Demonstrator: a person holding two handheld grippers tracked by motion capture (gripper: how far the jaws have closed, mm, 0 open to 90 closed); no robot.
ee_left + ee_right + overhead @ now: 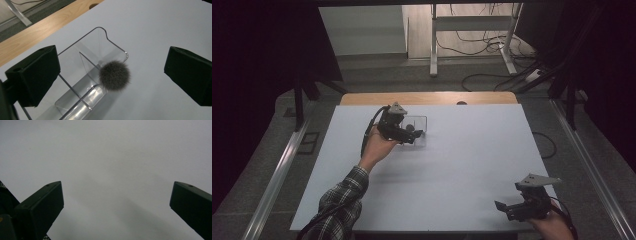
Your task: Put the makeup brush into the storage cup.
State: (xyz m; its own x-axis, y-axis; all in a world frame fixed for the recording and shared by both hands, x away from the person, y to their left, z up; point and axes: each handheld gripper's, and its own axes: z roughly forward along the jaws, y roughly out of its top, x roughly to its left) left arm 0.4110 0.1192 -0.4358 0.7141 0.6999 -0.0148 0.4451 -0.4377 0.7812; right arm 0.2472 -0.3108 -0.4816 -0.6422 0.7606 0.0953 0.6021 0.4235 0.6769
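Your left gripper gapes wide over the pompom resting in the tray near the desk's far edge, apparently just dropped, while your right gripper idles wide open.

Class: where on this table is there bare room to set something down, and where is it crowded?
Bare: the white table between the left hand-held gripper and right hand-held gripper, plus the far right side. Crowded: far left-centre, where the clear box and grey pompom sit.

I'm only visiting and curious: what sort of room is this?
Probably a lab or recording workshop: dark curtains ring a white-topped table, loose cables trail over the floor, and a metal frame stands behind.
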